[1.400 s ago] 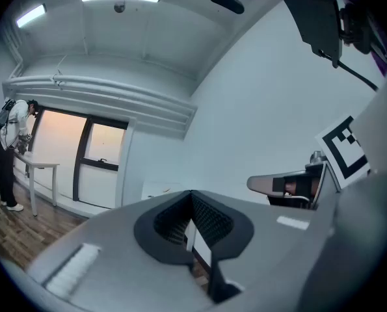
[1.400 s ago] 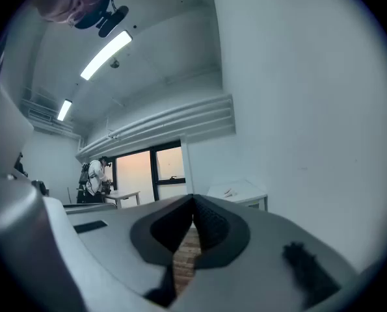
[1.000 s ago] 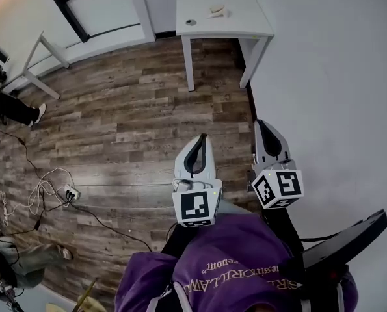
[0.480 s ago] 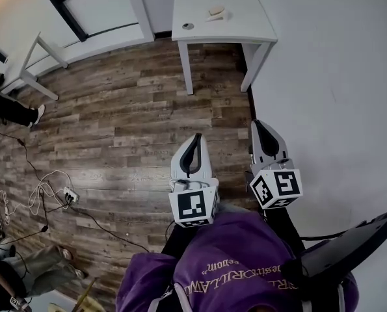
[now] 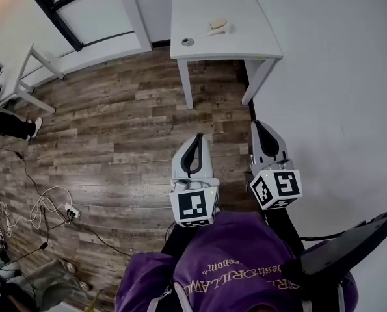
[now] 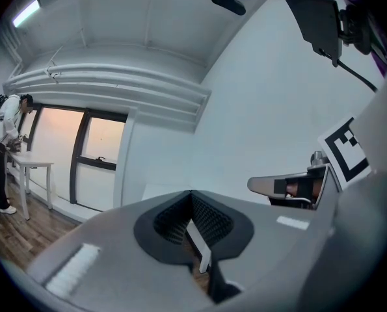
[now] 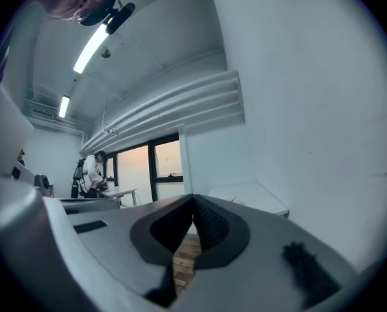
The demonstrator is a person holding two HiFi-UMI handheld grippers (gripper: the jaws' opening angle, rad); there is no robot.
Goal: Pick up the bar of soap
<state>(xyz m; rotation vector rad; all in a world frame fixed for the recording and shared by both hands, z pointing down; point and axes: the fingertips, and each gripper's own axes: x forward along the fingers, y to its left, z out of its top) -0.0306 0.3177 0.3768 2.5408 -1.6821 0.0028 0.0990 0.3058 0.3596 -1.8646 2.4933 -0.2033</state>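
The bar of soap (image 5: 217,23) is a small beige block lying on a white table (image 5: 245,41) far ahead by the wall, with a small round object (image 5: 188,41) near the table's front left. My left gripper (image 5: 198,138) and right gripper (image 5: 259,124) are held side by side above the wooden floor, well short of the table. Both are shut with nothing between the jaws. In the left gripper view the left gripper (image 6: 192,195) points toward the table (image 6: 155,191). The right gripper (image 7: 193,200) also faces the table (image 7: 255,192).
A white wall (image 5: 336,96) runs close along the right side. A second white table (image 5: 34,60) stands at the left, with a person (image 5: 8,112) beside it. Cables and a power strip (image 5: 68,210) lie on the floor. A black arm-like object (image 5: 349,239) sticks out at lower right.
The table with the soap has drawn a little nearer and lower in the head view. Both grippers stay shut in about the same place.
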